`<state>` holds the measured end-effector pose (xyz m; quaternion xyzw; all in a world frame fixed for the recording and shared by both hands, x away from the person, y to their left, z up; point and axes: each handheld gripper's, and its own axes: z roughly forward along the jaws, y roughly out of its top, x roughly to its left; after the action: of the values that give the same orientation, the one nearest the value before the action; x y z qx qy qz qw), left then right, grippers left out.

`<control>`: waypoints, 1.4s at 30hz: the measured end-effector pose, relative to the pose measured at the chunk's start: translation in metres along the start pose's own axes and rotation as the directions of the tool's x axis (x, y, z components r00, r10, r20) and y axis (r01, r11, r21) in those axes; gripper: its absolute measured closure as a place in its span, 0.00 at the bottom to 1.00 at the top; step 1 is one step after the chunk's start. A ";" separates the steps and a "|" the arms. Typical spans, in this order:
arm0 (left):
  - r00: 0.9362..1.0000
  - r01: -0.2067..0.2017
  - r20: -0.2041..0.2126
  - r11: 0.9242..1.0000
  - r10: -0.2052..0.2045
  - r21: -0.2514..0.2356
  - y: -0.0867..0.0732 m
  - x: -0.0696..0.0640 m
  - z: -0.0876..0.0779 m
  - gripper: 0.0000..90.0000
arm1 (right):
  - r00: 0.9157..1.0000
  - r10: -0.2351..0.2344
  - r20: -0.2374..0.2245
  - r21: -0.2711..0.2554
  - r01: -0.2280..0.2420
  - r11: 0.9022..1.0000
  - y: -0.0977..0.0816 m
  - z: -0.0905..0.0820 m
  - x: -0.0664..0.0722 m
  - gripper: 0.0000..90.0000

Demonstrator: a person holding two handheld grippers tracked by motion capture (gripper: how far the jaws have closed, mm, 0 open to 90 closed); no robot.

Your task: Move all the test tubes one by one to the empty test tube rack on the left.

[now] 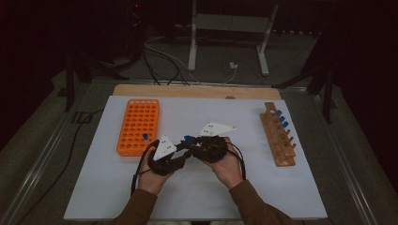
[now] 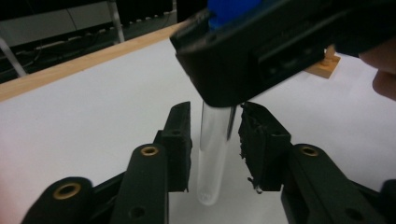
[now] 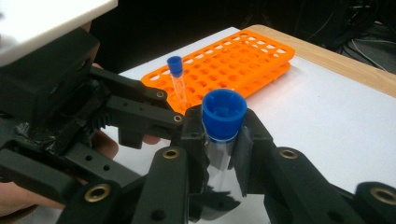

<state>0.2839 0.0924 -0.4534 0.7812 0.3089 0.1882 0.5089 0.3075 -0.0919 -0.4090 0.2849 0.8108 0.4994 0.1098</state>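
Blue-capped clear tube (image 3: 219, 140), orange rack (image 3: 238, 60)

A lab bench is suggested by the orange tube rack (image 1: 138, 126) and wooden rack (image 1: 279, 136) on the white table (image 1: 197, 197)

You get nothing to read here: no word, number, brand or sign comes out legibly on anything in front of you. The orange rack (image 1: 138, 126) shows you plain holes with no legible row or column marks, the wooden rack (image 1: 279, 136) carries no visible label, and the blue cap (image 3: 224, 112) of the tube (image 2: 212, 149) is bare of any legible lettering. The white table (image 1: 197, 187) is plain too. The grey plates on the grippers show you a few small dark dots, too small to read as characters.
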 end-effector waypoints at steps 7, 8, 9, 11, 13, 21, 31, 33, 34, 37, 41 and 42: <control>1.000 -0.014 0.002 1.000 0.014 0.001 0.000 0.001 -0.002 0.86 | 1.000 0.001 -0.003 0.005 -0.001 1.000 0.000 0.002 0.001 0.84; 1.000 -0.017 0.001 1.000 0.017 0.002 0.000 0.001 -0.002 0.86 | 1.000 0.002 -0.003 0.005 -0.002 1.000 0.000 0.002 0.001 0.83; 1.000 -0.018 0.000 1.000 0.018 0.004 0.000 0.001 -0.002 0.86 | 1.000 0.004 -0.006 0.001 -0.004 1.000 0.000 0.001 0.000 0.78; 1.000 -0.014 -0.004 1.000 0.014 0.006 -0.001 0.003 -0.003 0.86 | 1.000 0.020 -0.014 -0.008 -0.020 1.000 0.000 0.001 -0.001 0.63; 1.000 -0.009 -0.007 1.000 0.009 0.004 -0.002 0.005 -0.004 0.86 | 0.999 0.036 -0.011 -0.020 -0.036 0.999 0.000 -0.001 -0.004 0.50; 0.999 0.028 -0.030 1.000 -0.028 -0.010 -0.003 0.017 -0.015 0.86 | 0.997 0.064 0.049 -0.052 -0.061 0.997 -0.002 -0.015 -0.015 0.09; 0.996 0.058 -0.066 0.998 -0.059 -0.016 -0.004 0.030 -0.029 0.86 | 0.990 0.086 0.112 -0.045 -0.082 0.996 -0.018 -0.031 -0.034 0.00; 0.995 0.064 -0.072 0.998 -0.065 -0.020 -0.005 0.033 -0.032 0.86 | 0.988 0.091 0.124 -0.045 -0.085 0.995 -0.022 -0.034 -0.038 0.00; 0.995 0.066 -0.076 0.998 -0.067 -0.020 -0.006 0.034 -0.033 0.86 | 0.987 0.093 0.131 -0.045 -0.088 0.995 -0.024 -0.036 -0.040 0.00; 0.994 0.070 -0.086 0.997 -0.072 -0.024 -0.007 0.038 -0.039 0.86 | 0.984 0.097 0.150 -0.048 -0.090 0.995 -0.030 -0.042 -0.045 0.00; 0.991 0.080 -0.102 0.996 -0.083 -0.034 -0.009 0.043 -0.047 0.86 | 0.980 0.099 0.174 -0.051 -0.091 0.994 -0.036 -0.051 -0.051 0.00; 0.991 0.084 -0.105 0.996 -0.088 -0.037 -0.009 0.044 -0.049 0.86 | 0.979 0.099 0.178 -0.052 -0.091 0.994 -0.038 -0.053 -0.052 0.00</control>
<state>0.2838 0.1582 -0.4422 0.7476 0.3659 0.2125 0.5119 0.3121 -0.1739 -0.4221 0.3650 0.7719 0.4938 0.1648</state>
